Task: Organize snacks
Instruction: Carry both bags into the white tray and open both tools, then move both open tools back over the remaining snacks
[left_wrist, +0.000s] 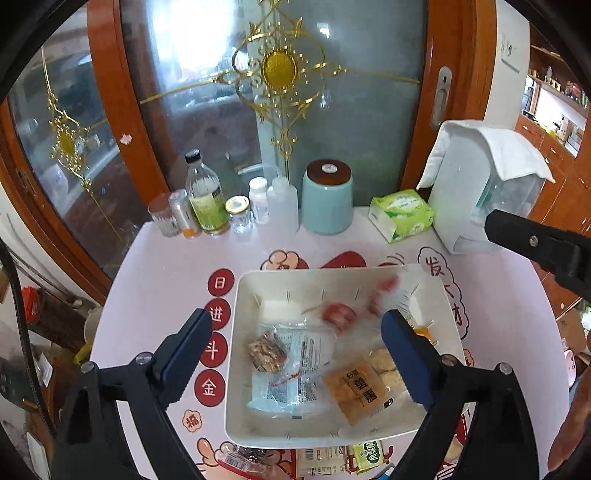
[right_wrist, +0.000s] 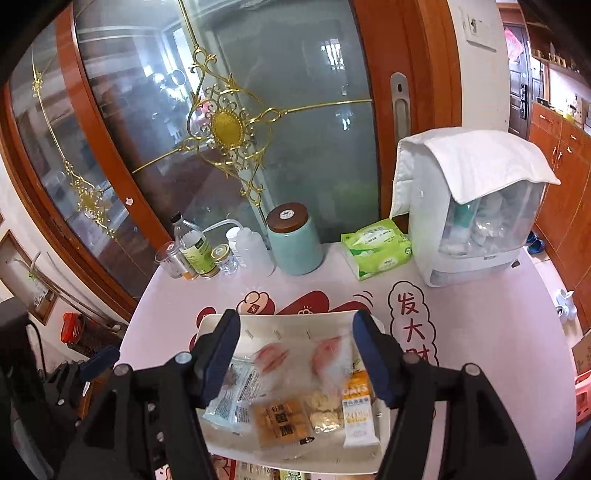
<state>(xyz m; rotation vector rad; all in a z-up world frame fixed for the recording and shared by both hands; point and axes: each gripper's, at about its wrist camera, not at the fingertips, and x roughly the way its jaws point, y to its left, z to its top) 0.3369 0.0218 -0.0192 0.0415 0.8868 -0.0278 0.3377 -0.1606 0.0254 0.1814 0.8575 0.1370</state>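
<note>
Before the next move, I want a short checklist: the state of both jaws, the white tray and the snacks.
1. Left gripper jaws open, nothing between them: ok.
2. Right gripper jaws open, nothing held: ok.
3. White tray lies flat on the table: ok.
4. Orange packet lies inside the tray: ok.
5. All snacks in the tray: not ok, green packet and others lie outside, at the near rim.
6. Blurred red packet settled in the tray: cannot tell.

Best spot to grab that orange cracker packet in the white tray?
The orange cracker packet lies flat in the white tray, with other packets close on both sides. I'd come from above and pinch its near short end, where the sealed edge looks free of its neighbours.
</note>
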